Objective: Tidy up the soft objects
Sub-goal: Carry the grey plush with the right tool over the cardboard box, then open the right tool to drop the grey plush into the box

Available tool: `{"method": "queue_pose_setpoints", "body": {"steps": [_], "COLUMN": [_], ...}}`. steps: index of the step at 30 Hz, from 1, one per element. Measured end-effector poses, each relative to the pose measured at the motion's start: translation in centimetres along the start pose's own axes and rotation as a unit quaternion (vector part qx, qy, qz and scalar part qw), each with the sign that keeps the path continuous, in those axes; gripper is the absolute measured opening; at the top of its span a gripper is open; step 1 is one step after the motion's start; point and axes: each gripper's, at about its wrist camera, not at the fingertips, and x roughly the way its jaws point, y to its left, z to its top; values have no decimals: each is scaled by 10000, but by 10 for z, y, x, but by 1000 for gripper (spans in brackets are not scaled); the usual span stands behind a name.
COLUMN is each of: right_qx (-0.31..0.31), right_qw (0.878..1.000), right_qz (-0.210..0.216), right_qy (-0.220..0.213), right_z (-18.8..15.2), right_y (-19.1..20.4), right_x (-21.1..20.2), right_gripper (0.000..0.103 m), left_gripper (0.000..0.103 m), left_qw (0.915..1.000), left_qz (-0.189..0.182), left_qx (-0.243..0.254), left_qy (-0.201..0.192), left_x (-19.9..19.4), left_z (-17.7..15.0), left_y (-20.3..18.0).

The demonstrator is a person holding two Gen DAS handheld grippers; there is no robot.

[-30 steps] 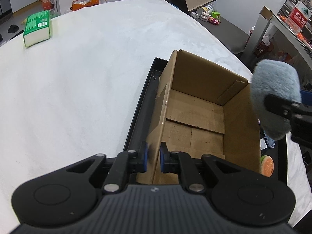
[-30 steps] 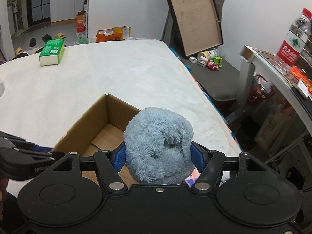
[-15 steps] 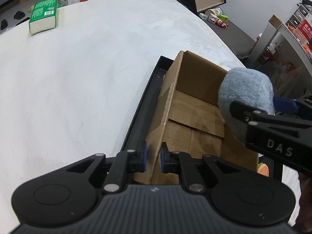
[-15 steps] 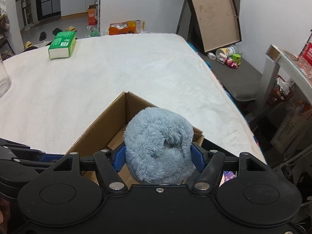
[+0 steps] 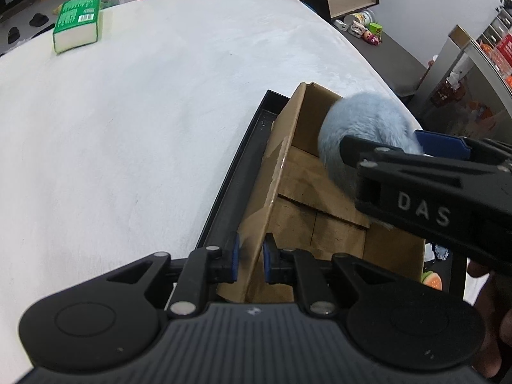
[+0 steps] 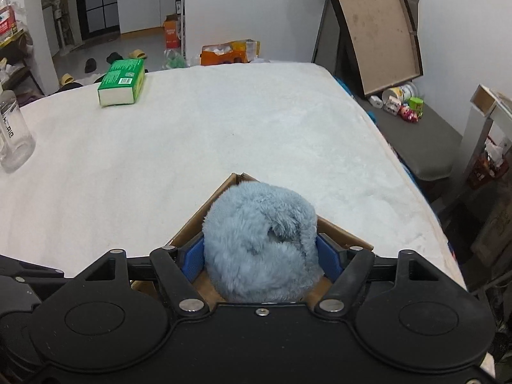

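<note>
Both claws work together: left claw (image 5: pixel 250 257) pinches the cardboard box (image 5: pixel 289 172) wall steady, while right claw (image 6: pixel 260 257), jaws opening, seemingly releases the blue plush (image 6: pixel 259 243) inside.

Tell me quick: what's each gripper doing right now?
Left gripper: shut on the box wall.
Right gripper: opening, the blue plush between its fingers, over the box.

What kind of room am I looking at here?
Probably a lived-in home, maybe a bedroom: a wide surface with a white fuzzy cover, slippers on the floor by a doorway, and toys on a low grey bench.
</note>
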Motion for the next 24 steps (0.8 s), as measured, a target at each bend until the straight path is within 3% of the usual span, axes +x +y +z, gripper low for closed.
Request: {"method": "queue_pose_setpoints", "body": {"steps": [11, 19, 24], "right_qx": [296, 593, 772], "right_qw": [9995, 9981, 9969], "right_qz": [127, 145, 104], "right_qy": [-73, -78, -54], "right_z": [-14, -25, -41], "right_y": [-17, -29, -43], "right_x": [-22, -40, -53], "right_gripper": [71, 71, 71], "left_gripper": [14, 26, 45], "left_qw": [9997, 9991, 9988], "left_qz": [219, 390, 448], "left_qx": [63, 48, 158], "left_qy": [86, 133, 89], "left_x": [-1, -7, -11], "left_z": [-2, -5, -8], "left_y": [-7, -8, -14]}}
